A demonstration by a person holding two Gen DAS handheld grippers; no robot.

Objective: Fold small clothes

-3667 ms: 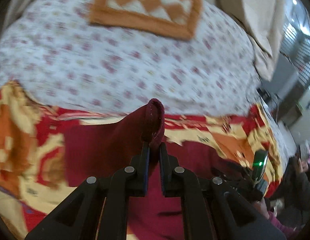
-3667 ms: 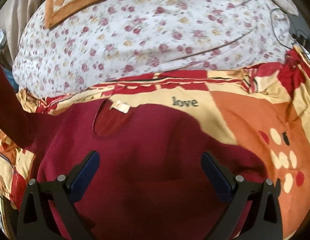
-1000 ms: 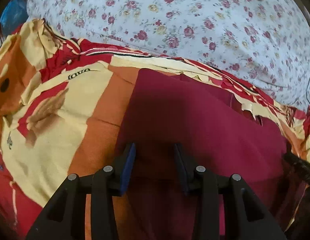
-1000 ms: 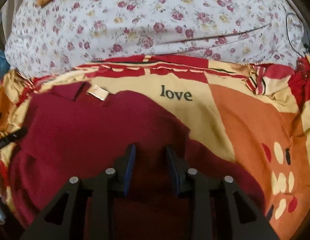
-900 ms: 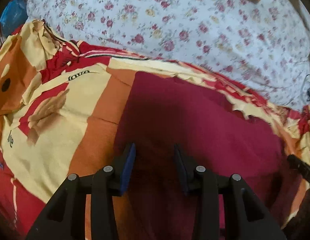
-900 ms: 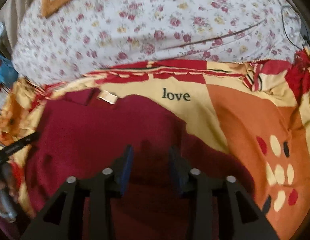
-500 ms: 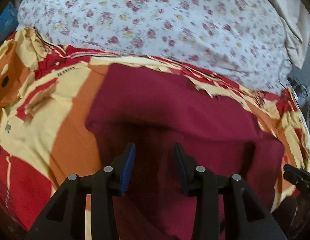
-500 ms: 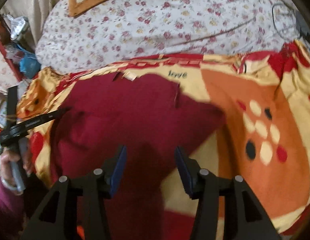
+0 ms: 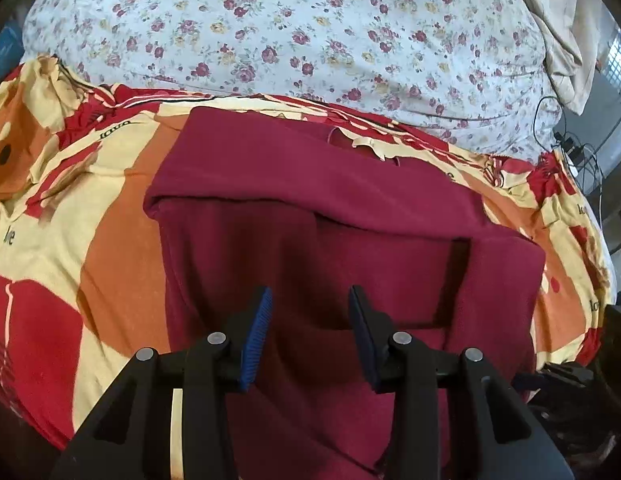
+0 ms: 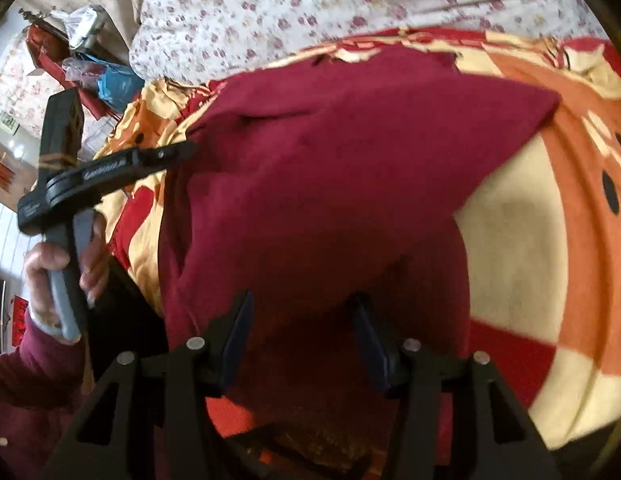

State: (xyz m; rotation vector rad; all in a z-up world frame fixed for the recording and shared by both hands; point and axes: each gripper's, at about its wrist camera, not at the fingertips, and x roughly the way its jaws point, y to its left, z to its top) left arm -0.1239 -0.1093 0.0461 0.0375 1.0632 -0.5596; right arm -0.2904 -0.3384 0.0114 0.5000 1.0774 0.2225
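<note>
The left gripper [image 9: 308, 330] stands partly open with nothing between its blue pads, poised above the maroon garment [image 9: 330, 208], which lies folded just ahead on the red, orange and cream blanket [image 9: 110, 208]. The right gripper [image 10: 300, 332], jaws having just been opening and empty, hangs over the garment's near edge. Beyond lies a floral sheet [image 9: 290, 32].

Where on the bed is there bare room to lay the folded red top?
Free: the floral sheet beyond the red top, and the patterned blanket on its left. Crowded: the blanket's middle, under the top.
</note>
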